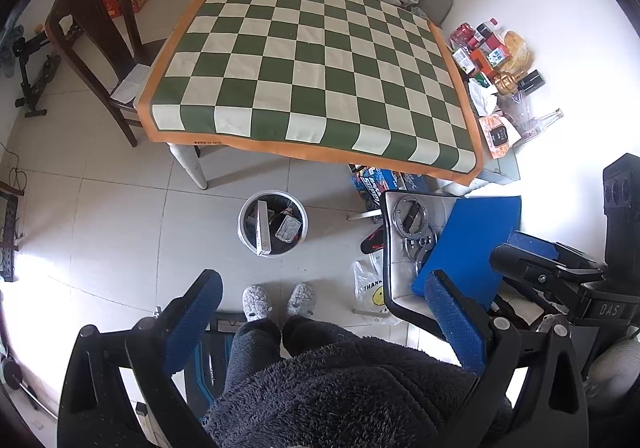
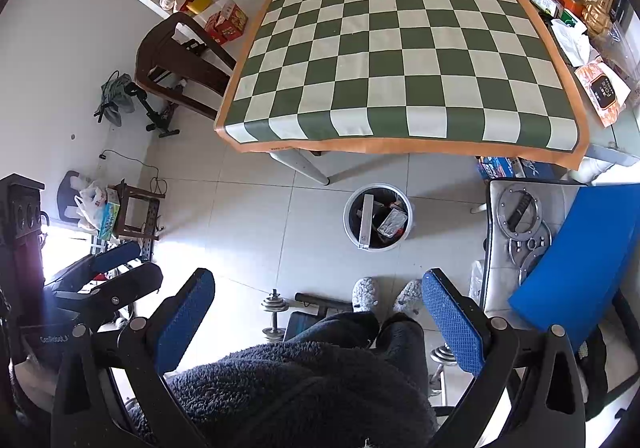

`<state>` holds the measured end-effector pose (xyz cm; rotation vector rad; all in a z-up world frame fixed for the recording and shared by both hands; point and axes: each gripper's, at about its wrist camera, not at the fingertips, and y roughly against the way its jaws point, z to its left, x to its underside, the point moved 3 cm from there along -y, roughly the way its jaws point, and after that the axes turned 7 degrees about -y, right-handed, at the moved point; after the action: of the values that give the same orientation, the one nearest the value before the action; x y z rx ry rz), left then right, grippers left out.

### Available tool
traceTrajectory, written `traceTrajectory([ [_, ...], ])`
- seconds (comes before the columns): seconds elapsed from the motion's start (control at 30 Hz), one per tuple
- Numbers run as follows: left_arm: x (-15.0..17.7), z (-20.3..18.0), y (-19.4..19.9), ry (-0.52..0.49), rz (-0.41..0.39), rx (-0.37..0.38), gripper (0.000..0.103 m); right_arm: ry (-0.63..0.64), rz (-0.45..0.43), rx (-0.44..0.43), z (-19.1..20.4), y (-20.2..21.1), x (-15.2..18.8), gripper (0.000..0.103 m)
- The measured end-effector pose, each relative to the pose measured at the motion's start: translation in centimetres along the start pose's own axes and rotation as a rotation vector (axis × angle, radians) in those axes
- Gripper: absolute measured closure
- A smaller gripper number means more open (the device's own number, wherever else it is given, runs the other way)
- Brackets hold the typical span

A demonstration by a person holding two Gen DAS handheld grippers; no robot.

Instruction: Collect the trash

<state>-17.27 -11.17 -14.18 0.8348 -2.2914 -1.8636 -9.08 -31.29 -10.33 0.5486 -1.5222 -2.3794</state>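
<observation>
A white trash bin point(image 1: 242, 226) point(image 2: 347, 221) stands on the tiled floor in front of the table. Inside it are a long white box point(image 1: 263, 228) point(image 2: 365, 221), a silvery foil packet point(image 1: 288, 228) point(image 2: 393, 221) and dark scraps. My left gripper point(image 1: 324, 308) is open and holds nothing, hovering above the person's legs, well short of the bin. My right gripper point(image 2: 320, 308) is likewise open and holds nothing. Each gripper shows at the edge of the other's view. The green-and-white checkered tablecloth point(image 1: 312, 59) point(image 2: 400, 47) has nothing lying on it.
Bottles, packets and a tissue pack point(image 1: 496, 131) point(image 2: 604, 91) crowd the table's right edge beyond the cloth. A dark wooden chair point(image 1: 92, 31) stands at the left. A stool with metal rings and a blue board point(image 1: 468, 240) is at the right, dumbbells point(image 2: 274, 312) near the person's slippers point(image 1: 258, 302).
</observation>
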Motion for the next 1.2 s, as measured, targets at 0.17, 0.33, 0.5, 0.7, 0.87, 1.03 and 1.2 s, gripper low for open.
traceTrajectory([
  [0.17, 0.1, -0.1, 0.0, 0.003, 0.001, 0.001, 0.000, 0.000, 0.003, 0.000, 0.0, 0.0, 0.0, 0.000],
  [0.33, 0.1, 0.0, 0.1, 0.003, 0.001, 0.000, 0.000, 0.017, 0.013, 0.001, 0.5, -0.3, 0.7, 0.000],
  [0.5, 0.0, 0.0, 0.0, 0.002, 0.000, 0.000, 0.000, 0.022, 0.017, 0.001, 0.7, -0.5, 1.0, 0.000],
  [0.7, -0.2, 0.2, 0.0, -0.001, -0.003, 0.001, 0.000, 0.019, 0.018, 0.000, 0.7, -0.4, 1.1, 0.000],
  [0.87, -0.2, 0.2, 0.0, 0.001, -0.002, 0.003, 0.000, 0.012, 0.015, -0.001, 0.7, -0.4, 1.3, 0.000],
  [1.03, -0.1, 0.1, 0.1, 0.003, -0.004, 0.002, 0.000, 0.004, 0.014, -0.003, 0.8, -0.4, 1.4, 0.000],
  [1.2, -0.2, 0.1, 0.1, 0.001, -0.003, 0.003, 0.000, 0.009, 0.016, -0.004, 0.6, -0.3, 1.5, 0.000],
])
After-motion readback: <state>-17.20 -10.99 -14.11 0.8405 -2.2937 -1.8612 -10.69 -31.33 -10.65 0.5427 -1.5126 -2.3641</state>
